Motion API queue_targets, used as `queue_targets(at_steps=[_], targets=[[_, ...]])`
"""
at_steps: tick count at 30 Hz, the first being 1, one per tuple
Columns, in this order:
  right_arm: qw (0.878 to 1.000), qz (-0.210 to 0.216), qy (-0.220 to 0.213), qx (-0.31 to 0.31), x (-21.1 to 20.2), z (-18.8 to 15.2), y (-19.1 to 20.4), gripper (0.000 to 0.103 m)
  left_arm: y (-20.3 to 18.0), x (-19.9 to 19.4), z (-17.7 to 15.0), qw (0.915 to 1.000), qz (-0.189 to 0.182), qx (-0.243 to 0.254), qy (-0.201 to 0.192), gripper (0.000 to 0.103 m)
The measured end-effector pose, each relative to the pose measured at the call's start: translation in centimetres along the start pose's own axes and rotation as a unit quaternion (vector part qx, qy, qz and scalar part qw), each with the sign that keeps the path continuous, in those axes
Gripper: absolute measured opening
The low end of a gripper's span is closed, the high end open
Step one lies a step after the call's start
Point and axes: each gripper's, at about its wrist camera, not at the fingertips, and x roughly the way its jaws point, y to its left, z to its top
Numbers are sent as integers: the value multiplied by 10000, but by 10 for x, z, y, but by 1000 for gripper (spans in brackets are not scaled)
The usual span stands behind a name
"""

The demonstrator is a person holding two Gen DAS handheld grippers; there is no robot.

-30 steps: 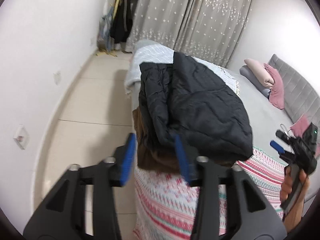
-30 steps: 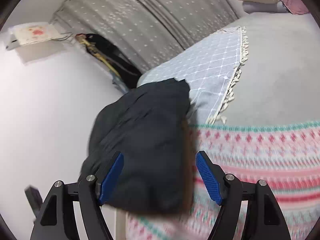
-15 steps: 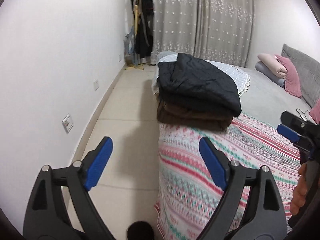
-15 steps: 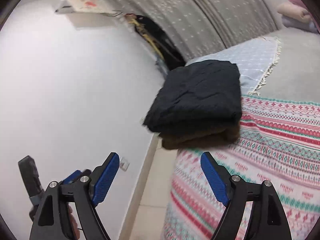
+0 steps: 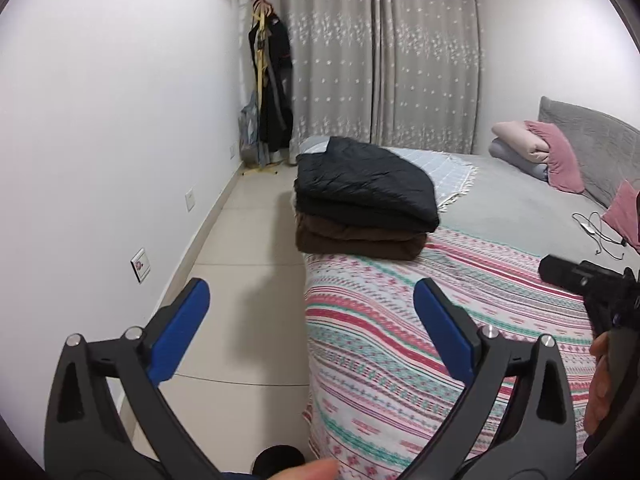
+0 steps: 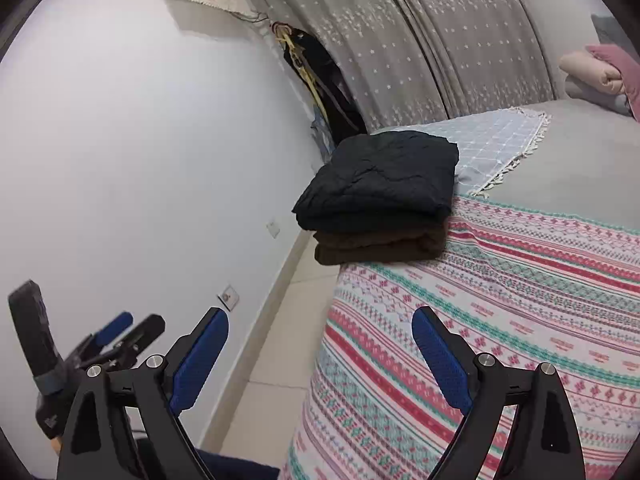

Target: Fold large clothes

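Bed (image 5: 520, 208) fills everything ahead and to the right of both tongs, its patterned striped blanket (image 5: 420, 320) lying nearest, directly under and past the right-hand pads. Ahead of the tongs, well apart from them, at the bed's floor-side edge: black quilted jacket (image 5: 368, 184), folded, sitting square on a folded brown garment (image 5: 360, 240). Looks padded and soft, bulky rather than heavy; the smooth shell is probably slippery, so the fold could slide open if lifted by one layer. Judged best hold: pinch through all layers at the two near corners, one tong each, or take the whole stack from beneath. Beyond the stack, a pale checked throw with fringe (image 6: 492, 140); further right, pillows (image 5: 536, 148) against the headboard, and a white cable (image 5: 596, 232) on the grey sheet. Left of the tongs, bare tiled floor (image 5: 240, 240), a wall, a coat stand (image 5: 268, 92) in the far corner. Nothing stands between tongs and stack. Left gripper (image 5: 308, 320) and right gripper (image 6: 320, 344): jaws have just been opening, now spread wide, nothing between the blue pads (image 5: 182, 328).
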Motion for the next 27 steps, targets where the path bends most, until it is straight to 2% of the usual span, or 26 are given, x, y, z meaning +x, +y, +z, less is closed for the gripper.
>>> queue_targets(at_steps=[4,7,9,11,13,17,20,22,27], targets=[[9998,-90,-164,-48,-31,-12,8,96,-6,-15,-10,9997,55,-25,-225,102],[9986,-171,-476,-133,-48,-36,11,102,-11,-11,-21,9998,13,1,-181,102],[9972,-385,-610,-207,-47,-54,13,103,-17,-5,-29,9997,122,94,-202,102],[9974,-506,-327,-398,-36,-62,19,103,-23,-1,-35,9994,168,269,-136,102],[9974,-435,-232,-531,-35,-66,24,103,-25,5,-38,9992,173,368,22,102],[9959,-473,-613,-467,-45,-68,28,103,-28,3,-42,9991,196,381,53,102],[9926,-697,-749,-649,-51,-70,35,103,-27,3,-44,9990,203,381,68,102],[9918,-847,-619,-732,-47,-70,37,103,-26,4,-46,9992,164,339,103,102],[9927,-867,-596,-591,-45,-69,34,103,-20,6,-45,9994,250,213,98,102]])
